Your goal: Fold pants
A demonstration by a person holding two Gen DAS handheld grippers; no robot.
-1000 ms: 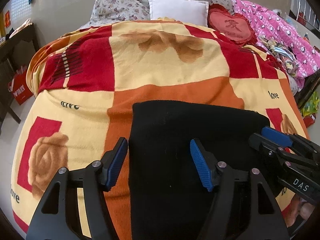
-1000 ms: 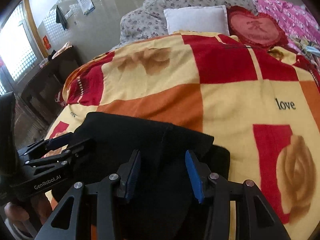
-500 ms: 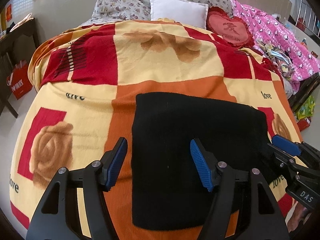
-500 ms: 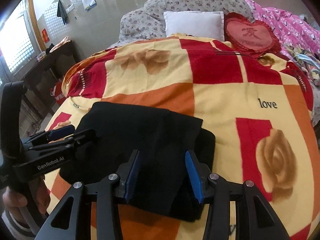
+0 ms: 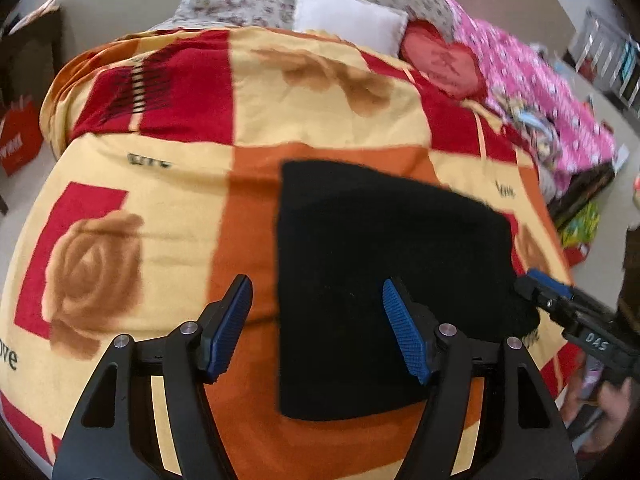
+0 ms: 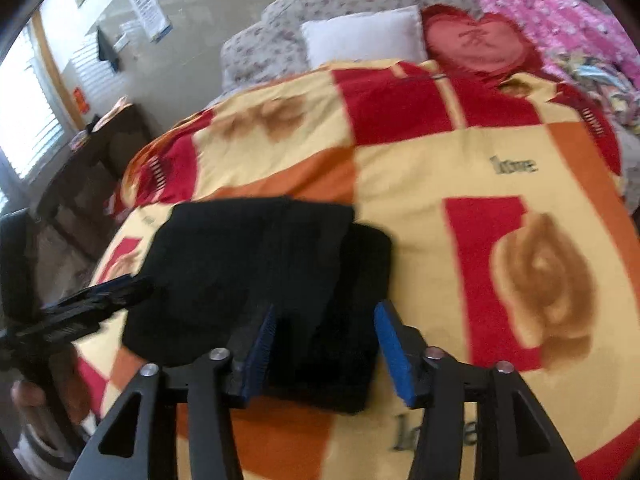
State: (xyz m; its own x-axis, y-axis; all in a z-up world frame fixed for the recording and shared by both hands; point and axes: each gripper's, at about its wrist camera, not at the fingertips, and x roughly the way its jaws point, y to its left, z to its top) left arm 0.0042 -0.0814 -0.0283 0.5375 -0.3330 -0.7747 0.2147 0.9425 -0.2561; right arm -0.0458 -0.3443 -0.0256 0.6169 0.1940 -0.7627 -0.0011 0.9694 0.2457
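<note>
Tools: your left tool point(image 5: 316, 326) and right tool point(image 6: 325, 354) are opening wider, empty, above folded black pants point(image 5: 384, 264) lying on the bed point(image 5: 168, 208).

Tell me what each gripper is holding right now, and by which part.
Nothing. The left gripper and right gripper both stand open above the folded black pants, which lie free on the blanket.

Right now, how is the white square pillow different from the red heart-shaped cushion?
The white square pillow is plain and boxy; the red heart-shaped cushion has a symbol stitched on its front. The pillow leans on the flowery bedding, the cushion sits beside the pink quilt. Both rest at the far end of the bed.
</note>
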